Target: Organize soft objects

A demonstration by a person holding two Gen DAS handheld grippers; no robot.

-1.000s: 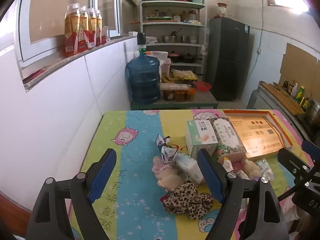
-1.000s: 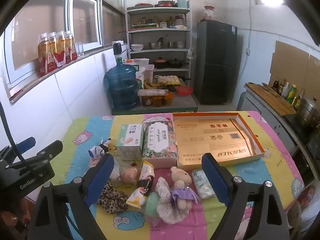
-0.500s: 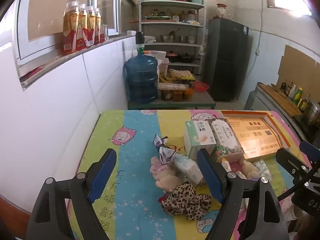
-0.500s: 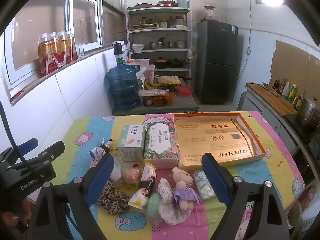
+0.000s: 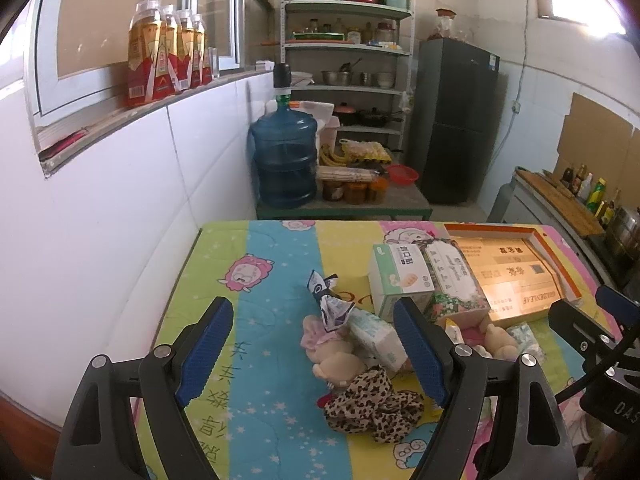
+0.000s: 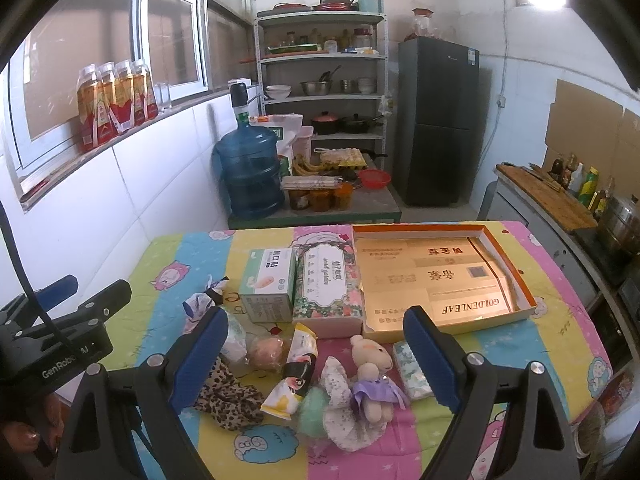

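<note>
A heap of soft things lies on the colourful cloth. It holds a leopard-print cloth (image 5: 374, 408) (image 6: 230, 398), a plush bear in a purple dress (image 6: 372, 376), a tan plush toy (image 5: 338, 362), a mint plush piece (image 6: 314, 410), snack packets (image 6: 290, 380) and a tissue pack (image 6: 412, 368). An open orange-rimmed box (image 6: 436, 280) (image 5: 516, 272) lies at the far right. My left gripper (image 5: 312, 344) is open and empty above the heap's left side. My right gripper (image 6: 316, 354) is open and empty above the heap.
A white-green carton (image 6: 268, 284) and a floral tissue box (image 6: 328, 288) stand behind the heap. A water jug (image 6: 250, 170), a low table, shelves and a fridge (image 6: 436, 120) stand beyond the table. The wall runs along the left.
Both grippers have drifted slightly back and up from the heap. Both stay open; nothing on the table has moved.
</note>
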